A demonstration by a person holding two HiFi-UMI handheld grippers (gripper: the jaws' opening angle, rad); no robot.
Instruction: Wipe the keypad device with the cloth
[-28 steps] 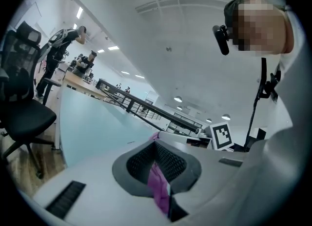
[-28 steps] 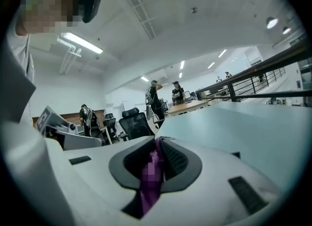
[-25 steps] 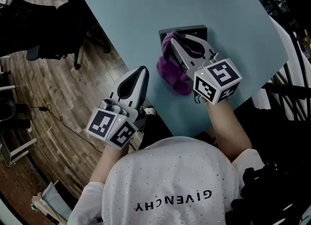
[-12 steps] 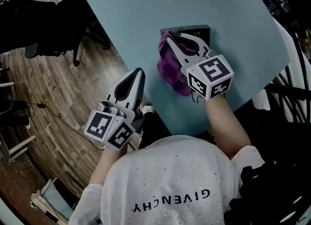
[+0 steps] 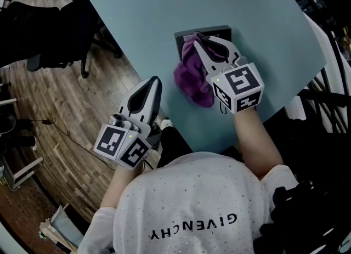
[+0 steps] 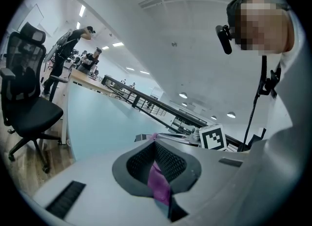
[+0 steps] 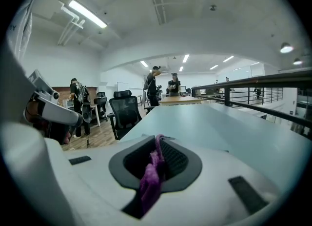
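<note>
A dark keypad device (image 5: 216,30) lies on the pale blue table (image 5: 153,11); its edge also shows in the left gripper view (image 6: 140,136). My right gripper (image 5: 200,39) is shut on a purple cloth (image 5: 192,80), and its jaw tips rest over the device. The cloth covers the device's left part and trails toward me over the table. In the right gripper view the cloth (image 7: 152,176) is pinched between the shut jaws. My left gripper (image 5: 156,80) is shut and hovers at the table's near left edge, apart from the device.
A black office chair (image 5: 60,33) stands on the wood floor (image 5: 66,116) left of the table, seen also in the left gripper view (image 6: 24,108). The table's edge runs diagonally by my left gripper. People stand far off by desks (image 7: 163,86).
My right gripper has shifted the cloth slightly rightward across the device. The left gripper has barely moved.
</note>
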